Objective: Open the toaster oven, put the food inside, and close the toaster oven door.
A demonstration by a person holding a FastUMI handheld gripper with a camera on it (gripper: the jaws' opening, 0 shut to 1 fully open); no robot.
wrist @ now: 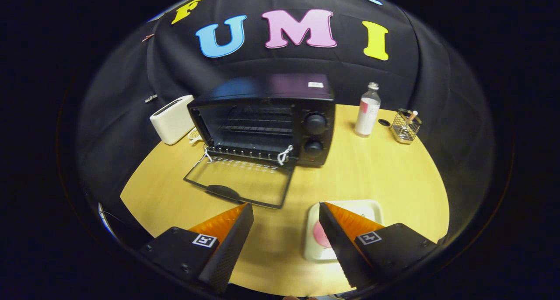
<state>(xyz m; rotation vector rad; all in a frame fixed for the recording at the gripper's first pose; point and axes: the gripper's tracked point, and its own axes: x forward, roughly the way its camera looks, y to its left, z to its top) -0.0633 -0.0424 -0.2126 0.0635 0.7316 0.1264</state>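
Ahead, toaster oven (pixel 267 120) door down, gripper (pixel 286 212) spread, bottle (pixel 367 112) label unreadable.

A white slot toaster (pixel 172 119) stands on the light wooden table (pixel 385 177) at the rear, close against the black cloth wall (pixel 113 116); a clear bottle (pixel 367 110) with a pale cap and a pink-and-white label stands upright further along the rear of the table; a small dark round item (pixel 384 122) lies just beside it; a wire mesh holder (pixel 406 126) containing a stick-like item stands next to that, near the table edge.
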